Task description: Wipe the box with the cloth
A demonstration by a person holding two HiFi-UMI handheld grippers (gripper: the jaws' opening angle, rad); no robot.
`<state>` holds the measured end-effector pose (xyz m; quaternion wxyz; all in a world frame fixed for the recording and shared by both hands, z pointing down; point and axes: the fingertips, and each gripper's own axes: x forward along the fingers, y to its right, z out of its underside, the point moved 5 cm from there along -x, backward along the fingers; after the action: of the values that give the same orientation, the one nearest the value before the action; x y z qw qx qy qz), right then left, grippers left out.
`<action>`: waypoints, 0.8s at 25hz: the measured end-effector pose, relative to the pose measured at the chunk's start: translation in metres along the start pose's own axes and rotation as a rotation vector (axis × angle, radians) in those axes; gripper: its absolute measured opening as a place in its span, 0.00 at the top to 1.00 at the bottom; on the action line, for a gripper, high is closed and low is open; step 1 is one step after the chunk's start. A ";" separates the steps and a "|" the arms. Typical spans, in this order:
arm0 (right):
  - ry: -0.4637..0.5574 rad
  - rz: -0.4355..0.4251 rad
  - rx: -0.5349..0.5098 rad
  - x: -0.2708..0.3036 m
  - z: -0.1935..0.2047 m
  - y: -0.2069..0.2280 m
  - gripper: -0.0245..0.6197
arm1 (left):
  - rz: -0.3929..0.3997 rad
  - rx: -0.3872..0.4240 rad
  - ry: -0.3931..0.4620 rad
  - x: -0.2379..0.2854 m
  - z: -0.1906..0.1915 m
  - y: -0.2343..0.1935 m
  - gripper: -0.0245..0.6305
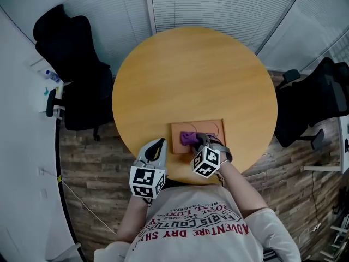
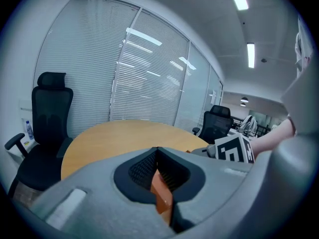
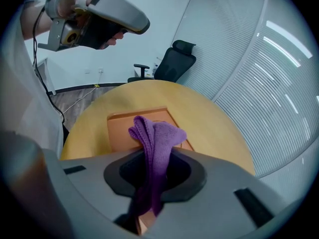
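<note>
- Closest in, the person's white shirt (image 1: 202,222) with red lettering fills the bottom of the head view, both forearms reaching forward from it.
- The left gripper (image 1: 158,143) is held over the near edge of the table, left of the box and apart from it. In the left gripper view its jaws (image 2: 158,151) are closed tip to tip.
- The right gripper (image 1: 199,141) is at the box's near side, its marker cube (image 1: 207,162) turned up toward the head camera.
- Its jaws (image 3: 154,156) are clamped on the purple cloth (image 3: 155,136): a folded strip runs down between the pads and a bunched end stands out past the tips.
- From the head view, that bunch of cloth (image 1: 189,138) sits on the left part of the box, just ahead of the right gripper.
- The box (image 1: 210,129) is flat and orange-brown, lying on the table close to its near edge, slightly right of the person's middle. In the right gripper view it (image 3: 122,126) lies directly behind the cloth.
- The round wooden table (image 1: 191,75) carries the box and cloth.
- Past the table, a black office chair (image 1: 76,75) stands at the left and another (image 1: 316,102) at the right, on a wood-pattern floor (image 1: 92,168).
- Farthest back, white blinds (image 1: 218,4) cover the glass wall.
</note>
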<state>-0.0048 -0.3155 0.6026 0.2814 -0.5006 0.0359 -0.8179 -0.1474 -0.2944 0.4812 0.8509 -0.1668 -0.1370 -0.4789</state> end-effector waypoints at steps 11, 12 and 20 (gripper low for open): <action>0.017 0.028 0.131 -0.027 0.019 -0.036 0.83 | 0.091 0.030 -0.013 -0.008 0.009 0.013 0.95; 0.027 0.029 0.143 -0.029 0.021 -0.039 0.83 | 0.103 0.040 -0.017 -0.008 0.010 0.016 0.95; 0.024 -0.072 0.255 -0.038 0.041 -0.065 0.84 | 0.182 0.107 -0.044 0.000 0.017 0.041 0.95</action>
<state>0.0152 -0.2326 0.6148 0.3128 -0.4520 -0.0831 -0.8312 -0.1135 -0.2678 0.4902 0.8954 -0.1433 -0.1653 -0.3878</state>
